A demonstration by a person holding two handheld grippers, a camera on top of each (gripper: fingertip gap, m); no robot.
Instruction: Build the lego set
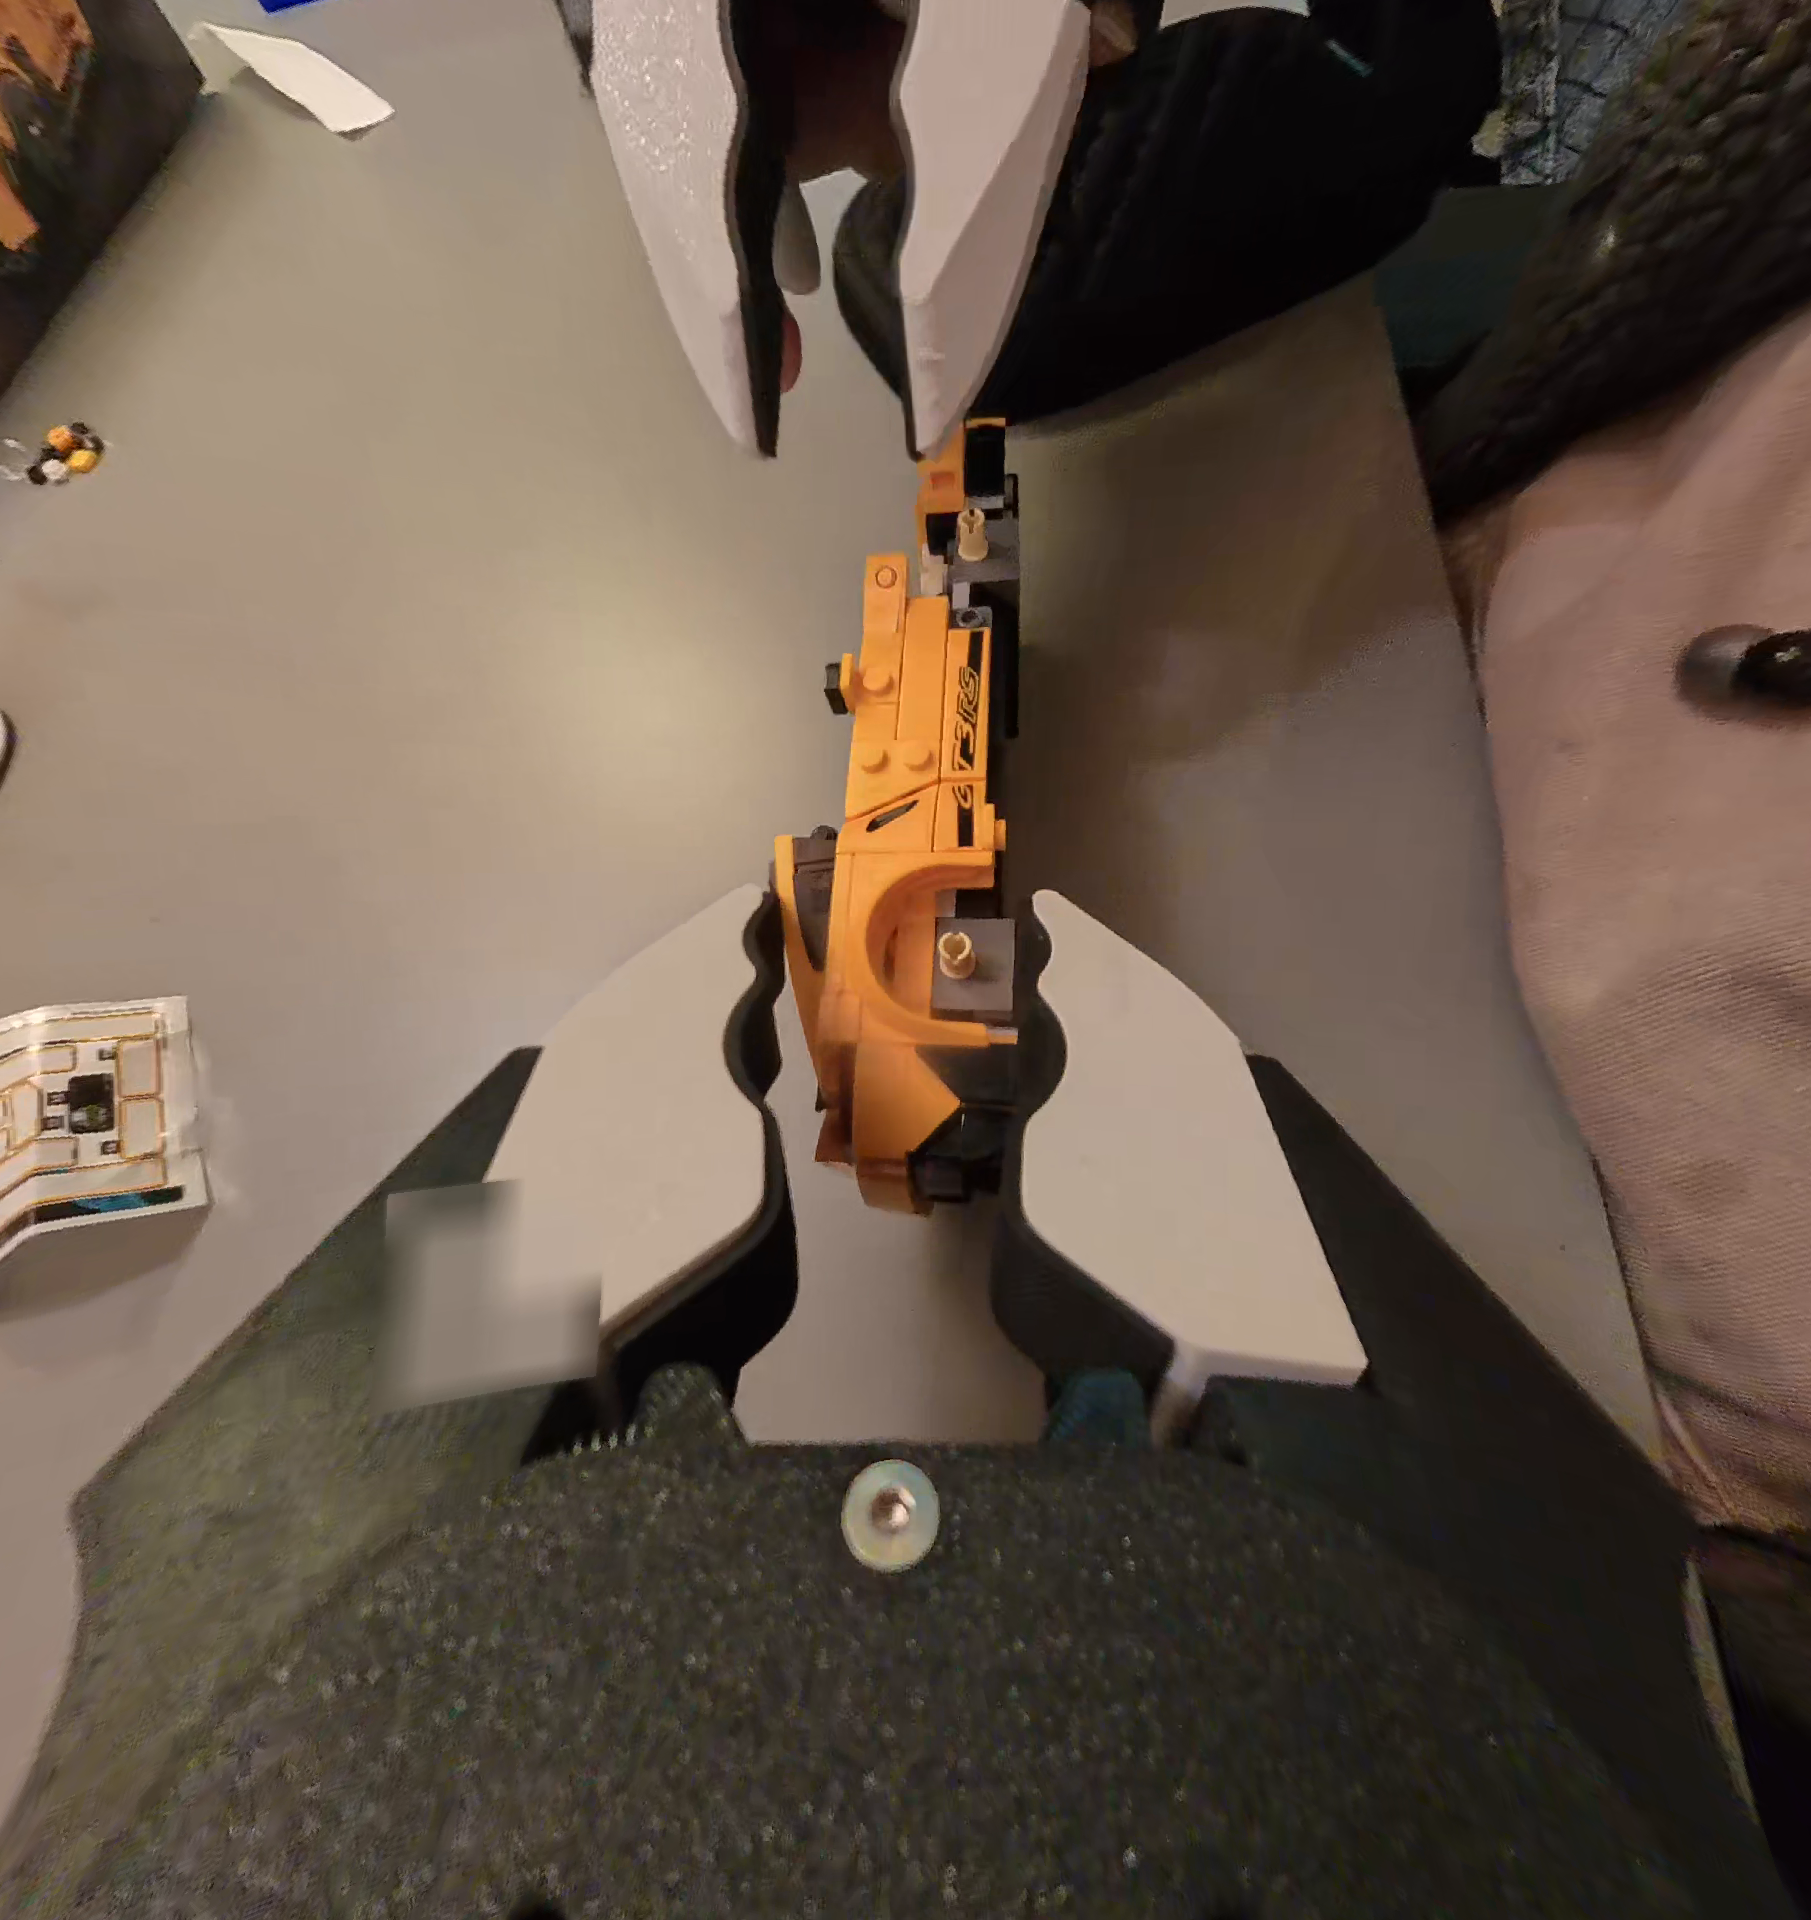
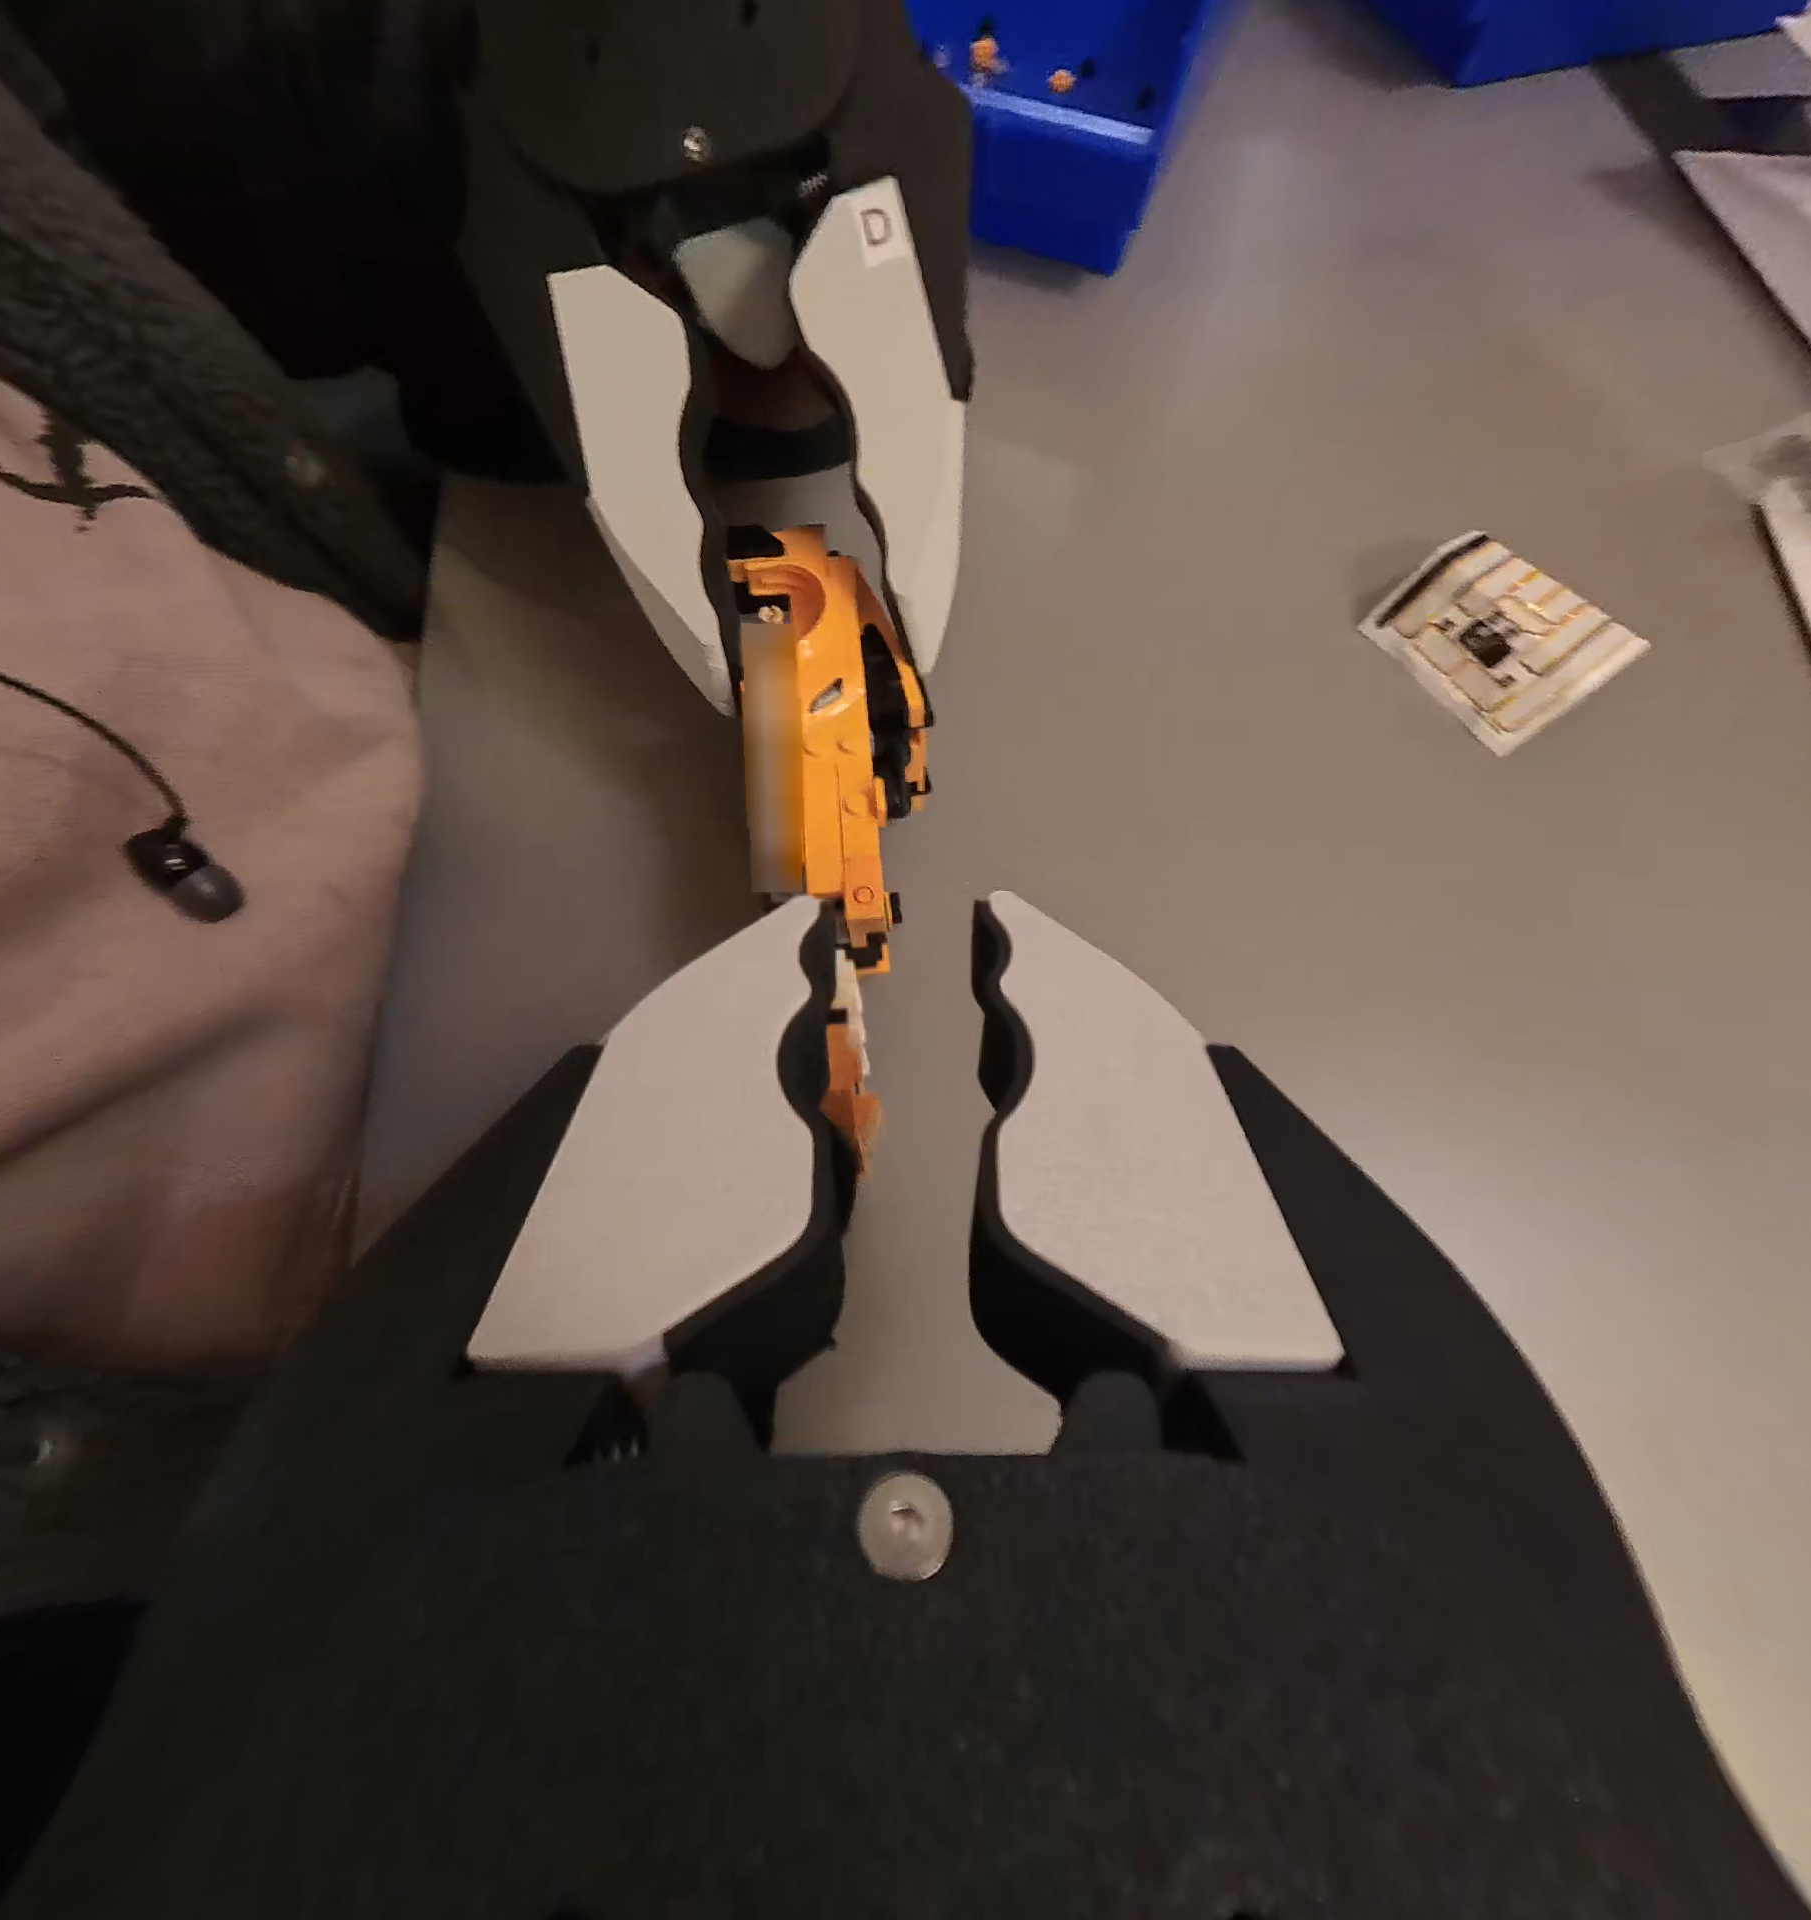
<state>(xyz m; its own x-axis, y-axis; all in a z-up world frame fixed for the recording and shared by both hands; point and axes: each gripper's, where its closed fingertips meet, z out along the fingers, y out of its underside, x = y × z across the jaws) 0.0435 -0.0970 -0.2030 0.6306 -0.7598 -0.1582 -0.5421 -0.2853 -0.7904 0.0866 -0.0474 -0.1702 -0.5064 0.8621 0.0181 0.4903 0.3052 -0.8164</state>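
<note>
1. The left gripper point(image 1: 896, 925) is clamped on one end of the orange car point(image 1: 916, 862), which it holds on its side above the grey desk point(image 1: 413, 623).
2. The right gripper point(image 2: 896, 909) stands apart; one finger point(image 2: 672, 1122) touches the car's other end, the other is clear of it.
3. Two bare tan axle pins face up: no wheels are on this side yet.
4. My judgement: the car is light and stiff, but made of press-fit bricks, so a twist or a hard squeeze may pop pieces off.
5. Best hold: across the solid body near a wheel arch, not on thin trim or pins.
6. A sticker sheet point(image 1: 70, 1132) and loose small parts point(image 1: 68, 452) lie on the desk, well apart.
</note>
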